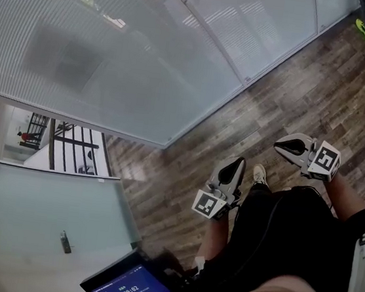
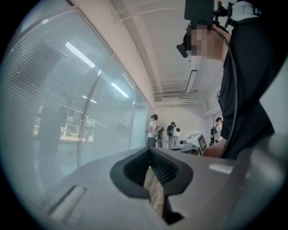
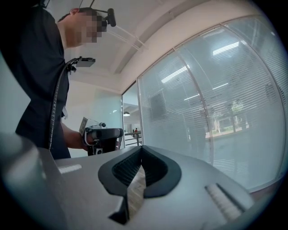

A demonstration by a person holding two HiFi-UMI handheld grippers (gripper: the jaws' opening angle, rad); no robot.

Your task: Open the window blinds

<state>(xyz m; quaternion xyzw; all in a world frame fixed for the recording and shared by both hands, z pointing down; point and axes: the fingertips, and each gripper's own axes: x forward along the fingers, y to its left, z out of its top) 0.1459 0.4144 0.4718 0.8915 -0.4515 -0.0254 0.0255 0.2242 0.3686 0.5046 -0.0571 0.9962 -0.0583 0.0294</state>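
Over the wood floor (image 1: pixel 287 102), standing near the lowered window blinds (image 1: pixel 115 48), holding left gripper (image 1: pixel 234 169) and right gripper (image 1: pixel 288 146) with jaws clenched, empty; next, probably needing to find the blinds' control.

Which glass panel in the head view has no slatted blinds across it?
The frosted panel at lower left, with the small handle: its surface is smooth and plain, while the window panels above show fine slats.

Pale slatted window blinds (image 1: pixel 114 54), fully lowered
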